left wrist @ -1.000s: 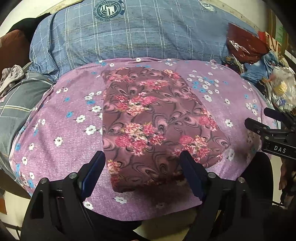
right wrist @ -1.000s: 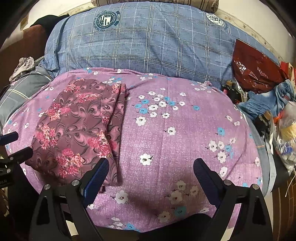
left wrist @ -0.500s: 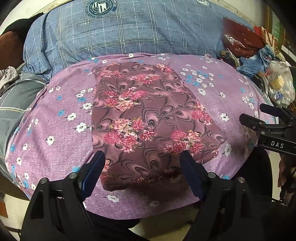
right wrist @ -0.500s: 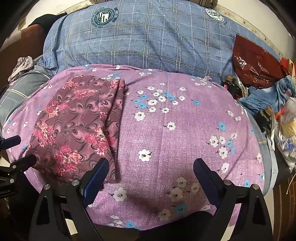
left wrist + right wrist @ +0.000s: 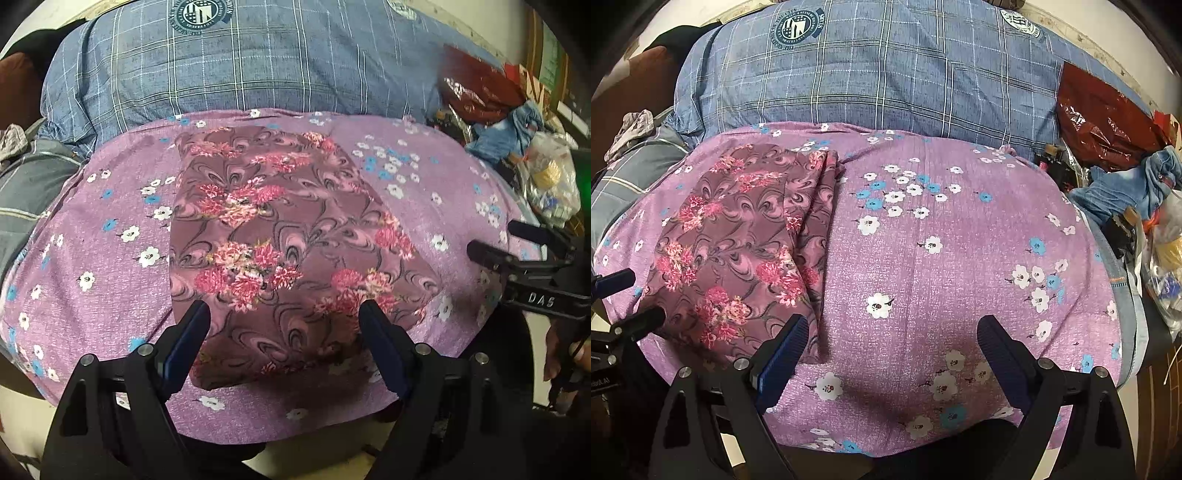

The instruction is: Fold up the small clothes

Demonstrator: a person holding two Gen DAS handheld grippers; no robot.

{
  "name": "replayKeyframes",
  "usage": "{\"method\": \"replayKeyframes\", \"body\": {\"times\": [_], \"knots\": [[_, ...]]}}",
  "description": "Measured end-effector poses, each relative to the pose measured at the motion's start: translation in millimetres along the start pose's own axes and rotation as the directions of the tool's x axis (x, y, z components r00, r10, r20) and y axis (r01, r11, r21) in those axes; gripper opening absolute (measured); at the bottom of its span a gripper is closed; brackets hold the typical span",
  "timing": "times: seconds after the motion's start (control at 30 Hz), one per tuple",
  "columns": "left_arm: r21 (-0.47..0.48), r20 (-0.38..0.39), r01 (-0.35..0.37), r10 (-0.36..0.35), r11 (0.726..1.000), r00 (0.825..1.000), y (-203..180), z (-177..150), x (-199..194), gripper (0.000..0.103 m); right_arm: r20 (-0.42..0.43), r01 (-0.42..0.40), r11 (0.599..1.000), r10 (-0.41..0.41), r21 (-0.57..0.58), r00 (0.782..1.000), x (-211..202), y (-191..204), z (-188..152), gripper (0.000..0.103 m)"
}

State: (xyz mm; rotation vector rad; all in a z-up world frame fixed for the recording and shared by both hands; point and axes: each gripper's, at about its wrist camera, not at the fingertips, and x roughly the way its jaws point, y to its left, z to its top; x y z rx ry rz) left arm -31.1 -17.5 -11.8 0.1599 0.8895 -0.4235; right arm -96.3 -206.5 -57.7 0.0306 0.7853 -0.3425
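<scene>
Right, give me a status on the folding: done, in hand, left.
Done: the maroon floral garment lies folded in a flat stack on the purple flowered sheet. In hand: nothing; the left gripper and the right gripper are both open and empty. Left: possibly one more fold; no other unfolded small garment is clearly visible.

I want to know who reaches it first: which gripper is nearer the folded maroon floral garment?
Left. The left gripper hangs open over the garment, at its near edge. The right gripper is open beside it over the purple sheet.
</scene>
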Motion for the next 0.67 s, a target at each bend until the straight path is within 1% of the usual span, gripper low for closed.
{"method": "replayKeyframes", "body": {"times": [0.13,0.27,0.37,0.43,0.53,0.67], "knots": [[0.004,0.004,-0.009,0.009,1.000,1.000,0,1,0,0.083,0.002,0.003,1.000,-0.003,-0.007,1.000,0,1,1,0.094],[0.018,-0.011,-0.023,0.023,1.000,1.000,-2,0,3,0.083,0.014,0.011,0.999,-0.010,-0.053,1.000,0,5,4,0.095],[0.017,-0.023,-0.031,0.032,0.999,0.999,-1,0,7,0.083,0.043,0.046,0.993,-0.042,-0.104,0.998,-2,9,6,0.103],[0.008,-0.032,-0.032,0.032,0.999,0.999,1,-1,9,0.083,0.055,0.069,0.989,-0.063,-0.128,0.997,-3,10,7,0.103],[0.001,-0.039,-0.039,0.039,0.999,0.999,3,-2,10,0.083,0.041,0.069,0.989,-0.064,-0.132,0.997,-1,7,8,0.103],[0.009,-0.036,-0.056,0.056,0.998,0.998,3,-3,11,0.083,0.003,0.045,0.991,-0.045,-0.128,0.999,5,4,7,0.103]]}}
